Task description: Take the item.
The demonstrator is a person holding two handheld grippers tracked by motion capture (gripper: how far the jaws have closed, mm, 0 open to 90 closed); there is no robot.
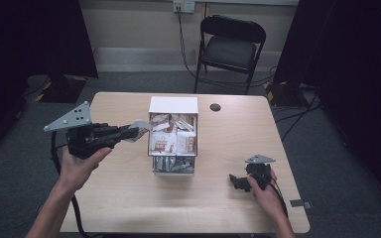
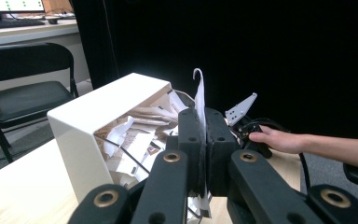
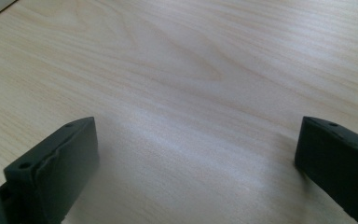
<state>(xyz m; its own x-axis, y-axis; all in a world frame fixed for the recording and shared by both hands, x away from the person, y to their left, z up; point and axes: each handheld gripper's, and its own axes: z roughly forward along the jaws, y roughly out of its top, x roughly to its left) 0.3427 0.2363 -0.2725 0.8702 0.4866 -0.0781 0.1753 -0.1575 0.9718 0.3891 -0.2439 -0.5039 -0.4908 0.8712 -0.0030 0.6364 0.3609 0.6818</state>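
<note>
Fingers point(image 1: 87, 153) around raised left gripper point(image 1: 138, 130), packet point(image 2: 199, 100) pinched

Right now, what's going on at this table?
A person holds a tool in each hand. The left tool is shut on a white packet, held beside the white box full of packets at the table's middle. The right tool rests open on the bare wood near the table's right edge, holding nothing.

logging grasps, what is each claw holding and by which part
Left claw pinches a thin white packet by its lower part, beside the box. Right claw is open, holding nothing.
</note>
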